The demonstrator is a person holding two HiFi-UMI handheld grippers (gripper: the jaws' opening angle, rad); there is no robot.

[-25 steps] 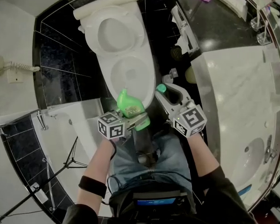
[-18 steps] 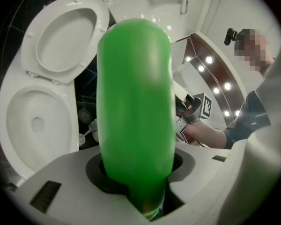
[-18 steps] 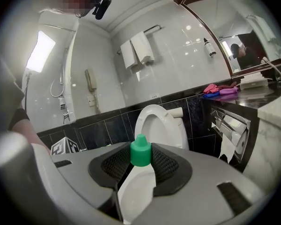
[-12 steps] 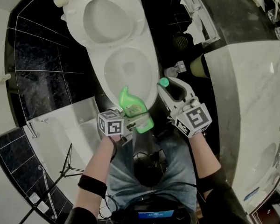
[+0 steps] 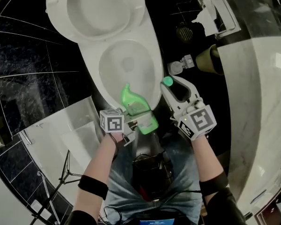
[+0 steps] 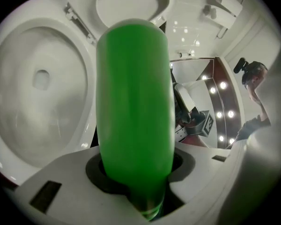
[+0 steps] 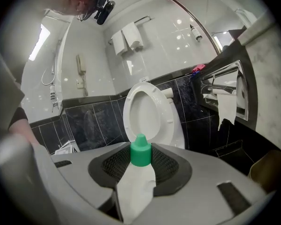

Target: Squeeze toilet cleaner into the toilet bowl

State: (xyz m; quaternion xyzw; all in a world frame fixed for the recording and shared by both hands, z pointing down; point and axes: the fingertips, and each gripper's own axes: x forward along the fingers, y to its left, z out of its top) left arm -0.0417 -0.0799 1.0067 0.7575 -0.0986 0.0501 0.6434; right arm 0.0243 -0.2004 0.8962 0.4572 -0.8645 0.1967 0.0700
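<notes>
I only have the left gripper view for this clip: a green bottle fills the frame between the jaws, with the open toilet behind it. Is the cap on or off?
Observer: Off. The right gripper view shows the green cap pinched between the pads of the right gripper, away from the bottle.
Operator: And where does the bottle sit relative to the bowl?
Observer: In the head view the green bottle points its neck end away from the person. That end overlaps the near edge of the toilet bowl, and the base hangs short of the rim, over the person's knees.
</notes>
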